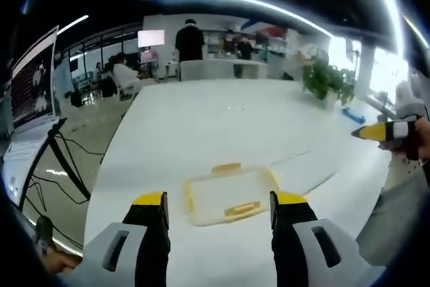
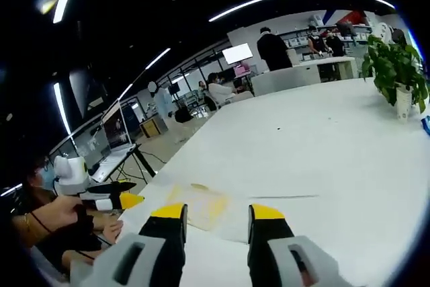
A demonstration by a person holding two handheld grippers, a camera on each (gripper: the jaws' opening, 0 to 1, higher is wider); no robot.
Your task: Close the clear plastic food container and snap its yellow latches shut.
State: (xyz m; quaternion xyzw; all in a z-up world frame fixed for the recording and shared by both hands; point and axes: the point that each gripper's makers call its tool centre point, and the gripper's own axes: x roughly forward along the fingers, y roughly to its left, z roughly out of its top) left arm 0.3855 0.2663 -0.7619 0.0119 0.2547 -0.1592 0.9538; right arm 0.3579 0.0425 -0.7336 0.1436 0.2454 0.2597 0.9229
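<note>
A flat clear plastic container (image 1: 225, 191) with yellow latches (image 1: 242, 209) on its sides lies on the white table (image 1: 201, 122), near the front edge. My left gripper (image 1: 219, 199) hovers just before it, open, and the container shows between its yellow-tipped jaws. The right gripper (image 1: 376, 131) is held in a hand far off to the right, above the table's edge. In the right gripper view the container (image 2: 196, 206) lies ahead and slightly left of my open right gripper (image 2: 218, 212). The left gripper (image 2: 107, 201) is in a hand at the left. Whether the latches are snapped is unclear.
A potted plant (image 1: 329, 82) stands at the table's far right (image 2: 395, 72). A laptop on a stand (image 1: 33, 78) with cables under it is off the table's left side. People stand at a counter (image 1: 215, 68) in the back. A seated person (image 2: 40, 220) is at the left.
</note>
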